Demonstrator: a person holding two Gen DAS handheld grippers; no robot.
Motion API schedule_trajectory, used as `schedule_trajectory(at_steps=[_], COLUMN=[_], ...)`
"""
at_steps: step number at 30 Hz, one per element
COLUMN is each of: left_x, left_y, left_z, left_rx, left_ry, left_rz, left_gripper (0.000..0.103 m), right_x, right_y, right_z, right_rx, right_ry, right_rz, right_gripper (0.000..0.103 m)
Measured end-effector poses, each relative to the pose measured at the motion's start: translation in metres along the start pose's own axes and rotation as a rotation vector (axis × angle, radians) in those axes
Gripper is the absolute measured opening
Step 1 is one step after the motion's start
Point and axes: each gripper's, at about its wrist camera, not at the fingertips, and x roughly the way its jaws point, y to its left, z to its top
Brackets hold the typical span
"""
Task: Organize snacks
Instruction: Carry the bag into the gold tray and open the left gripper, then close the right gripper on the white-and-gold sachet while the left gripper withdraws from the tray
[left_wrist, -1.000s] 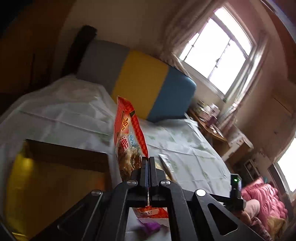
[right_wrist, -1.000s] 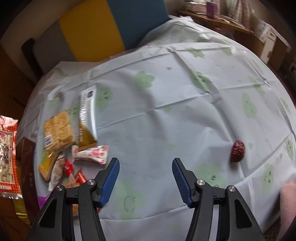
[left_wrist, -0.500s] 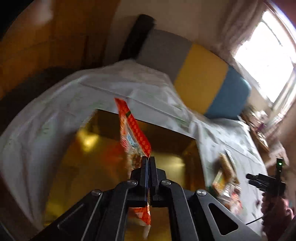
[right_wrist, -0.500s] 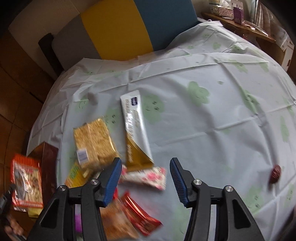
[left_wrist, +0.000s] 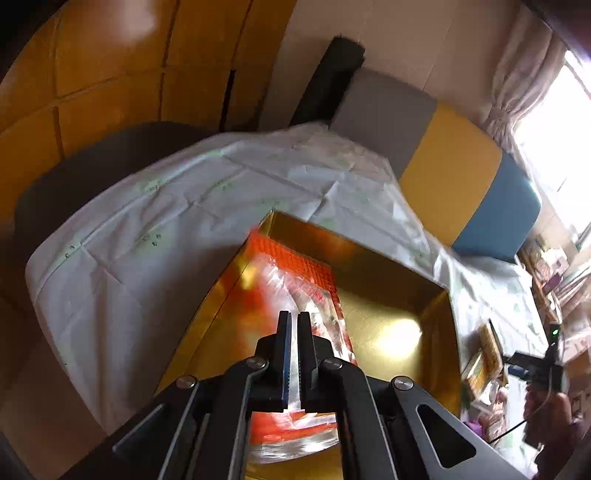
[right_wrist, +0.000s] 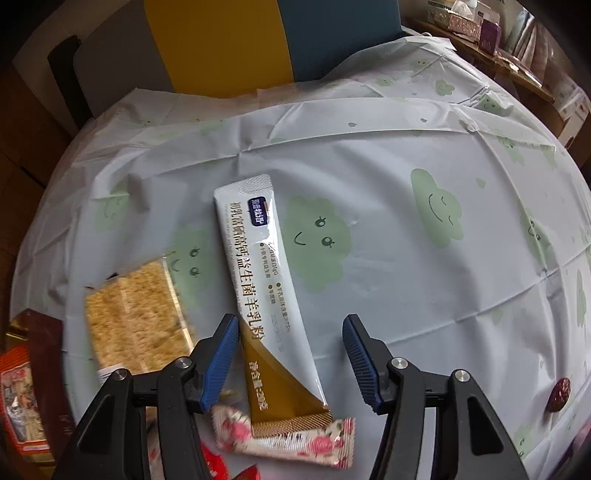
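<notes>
My left gripper (left_wrist: 294, 321) hangs over the gold-lined box (left_wrist: 399, 288), its jaws parted by a narrow slit with nothing clamped. The orange-red snack bag (left_wrist: 295, 280) lies blurred inside the box below the fingers; it also shows in the right wrist view (right_wrist: 18, 402). My right gripper (right_wrist: 290, 328) is open above a white and gold sachet (right_wrist: 264, 280), which lies between its blue fingertips. A crispy yellow snack pack (right_wrist: 133, 314) lies left of it, a pink floral candy wrapper (right_wrist: 291, 439) below.
A table with a white cloth printed with green clouds (right_wrist: 406, 258) holds the snacks. A red date (right_wrist: 559, 393) lies at the right edge. Red wrappers (right_wrist: 218, 467) sit under my right gripper. A grey, yellow and blue headboard (left_wrist: 443, 162) stands behind. The person's hand (left_wrist: 546, 410) is at right.
My left gripper opened slightly and the orange-red bag dropped into the box. My right gripper moved closer over the white and gold sachet.
</notes>
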Motion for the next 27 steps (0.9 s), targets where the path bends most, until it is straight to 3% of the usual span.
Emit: schedule_trajectory(at_steps=[3,6,12,17,27], left_x=[-0.009,-0.013,-0.011,-0.008,-0.015], left_y=[-0.006,-0.015,-0.051,-0.089,-0.145], left_z=[0.001,0.001,-0.025,-0.054,-0.102], left_rx=[0.002,0.014,0.116,0.210,0.394], left_ry=[-0.059,-0.046,0.028,0.095,0.133], left_rz=[0.014,-0.029,-0.141,-0.219,-0.272], left_gripper=[0.012,0.015,0.025,0.025,0.033], right_x=[0.005,0.003,-0.001,-0.008,-0.028], right_y=[0.001,-0.001,-0.014,-0.030,-0.061], right_z=[-0.003,-0.004,-0.011,-0.024,-0.068], right_rx=[-0.044,-0.075,-0.102,-0.129,-0.144], right_ry=[-0.008,-0.004,0.032,0.070,0.094], right_rz=[-0.056,-0.061,-0.043,-0.043,-0.117], right_gripper=[0.043,0.037,0.037,0.037,0.037])
